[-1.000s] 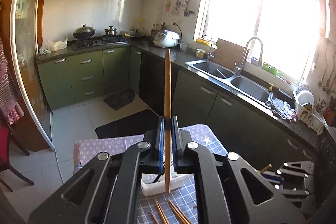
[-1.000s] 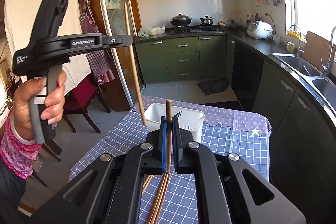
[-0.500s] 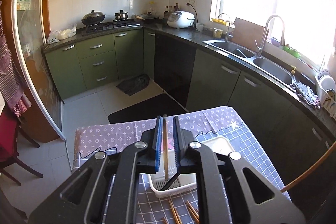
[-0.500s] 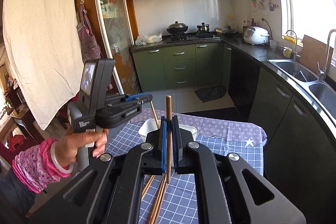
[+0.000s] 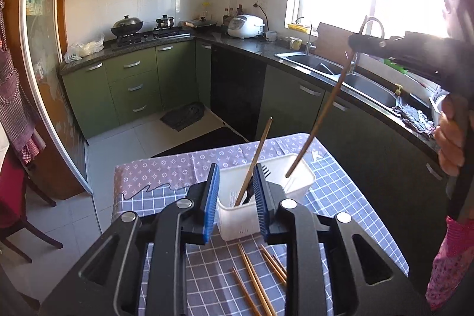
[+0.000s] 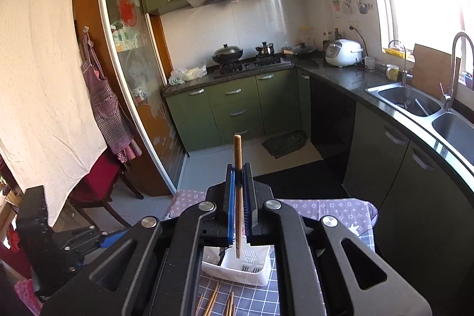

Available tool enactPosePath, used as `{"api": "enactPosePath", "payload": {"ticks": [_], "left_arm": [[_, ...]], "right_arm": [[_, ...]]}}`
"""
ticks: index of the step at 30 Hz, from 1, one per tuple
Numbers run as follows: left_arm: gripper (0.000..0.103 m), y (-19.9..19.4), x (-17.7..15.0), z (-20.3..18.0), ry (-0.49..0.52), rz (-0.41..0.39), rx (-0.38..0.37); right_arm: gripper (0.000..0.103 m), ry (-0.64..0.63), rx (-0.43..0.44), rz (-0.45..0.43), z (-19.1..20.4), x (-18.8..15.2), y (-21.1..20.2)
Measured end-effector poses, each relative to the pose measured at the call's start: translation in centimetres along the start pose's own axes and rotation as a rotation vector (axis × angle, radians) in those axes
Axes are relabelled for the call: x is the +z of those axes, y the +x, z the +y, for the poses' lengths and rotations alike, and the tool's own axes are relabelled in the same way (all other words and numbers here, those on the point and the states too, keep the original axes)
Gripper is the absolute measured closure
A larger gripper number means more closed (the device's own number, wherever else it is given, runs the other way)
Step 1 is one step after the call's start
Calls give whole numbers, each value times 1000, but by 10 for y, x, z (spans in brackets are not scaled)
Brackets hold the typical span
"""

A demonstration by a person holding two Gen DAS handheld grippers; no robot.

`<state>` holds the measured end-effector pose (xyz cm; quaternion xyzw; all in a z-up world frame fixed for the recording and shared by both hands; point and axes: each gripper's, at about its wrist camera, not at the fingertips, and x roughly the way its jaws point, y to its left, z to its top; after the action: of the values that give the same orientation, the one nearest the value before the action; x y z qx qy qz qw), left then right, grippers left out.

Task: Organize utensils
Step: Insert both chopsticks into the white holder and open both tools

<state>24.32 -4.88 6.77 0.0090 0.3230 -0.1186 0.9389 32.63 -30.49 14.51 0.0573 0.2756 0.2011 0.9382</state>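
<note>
Left wrist view: the left gripper (image 5: 235, 197) sits low in frame with its blue-padded jaws spread apart and nothing between them. Under it, loose wooden chopsticks (image 5: 256, 283) lie scattered on the checked tablecloth (image 5: 349, 197), slim, reddish-brown, roughly parallel. Just beyond the fingertips stands the white slotted utensil basket (image 5: 299, 181), upright on the cloth, and one chopstick (image 5: 257, 153) leans inside it, tip down in the near compartment beside a dark utensil (image 5: 260, 176) whose kind I cannot tell. To the right, a second chopstick (image 5: 320, 117) hangs tilted, its lower tip at the basket's far compartment, upper end pinched in the right gripper (image 5: 364, 39), gripped by the person's right hand (image 5: 451, 141). From the right wrist, that gripper (image 6: 239, 197) is clamped tight on the stick (image 6: 238, 168), which stands near vertical between the blue pads, its lower end over the basket (image 6: 237, 265). Further back, green cabinets (image 5: 133, 85), a wok on the stove (image 5: 127, 25), a rice cooker (image 5: 246, 25) and the steel sink (image 5: 349, 76).
</note>
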Motion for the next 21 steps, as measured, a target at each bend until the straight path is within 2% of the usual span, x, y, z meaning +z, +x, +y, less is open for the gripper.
{"api": "enactPosePath", "payload": {"ticks": [3, 6, 7, 8, 12, 15, 18, 21], "left_arm": [[80, 0, -15, 2, -10, 55, -24], [68, 5, -28, 7, -37, 118, -49], [67, 8, -32, 8, -43, 134, -50], [67, 10, -35, 8, -45, 151, -48], [67, 21, -51, 13, -65, 217, -47], [62, 39, -70, 16, -109, 294, -57], [61, 60, -94, 19, -152, 390, -63], [61, 82, -118, 20, -183, 485, -59]], "right_arm": [[97, 1, -10, 77, -4, -12, 29], [93, -9, -14, 138, -8, -30, 54], [89, -14, -11, 152, -9, -38, 61], [88, -16, -9, 156, -8, -43, 62], [88, -34, 13, 116, -5, -66, 44], [82, -48, 39, 116, -7, -90, 27], [78, -69, 43, 166, -11, -131, 18], [77, -67, 50, 256, -20, -180, 27]]}}
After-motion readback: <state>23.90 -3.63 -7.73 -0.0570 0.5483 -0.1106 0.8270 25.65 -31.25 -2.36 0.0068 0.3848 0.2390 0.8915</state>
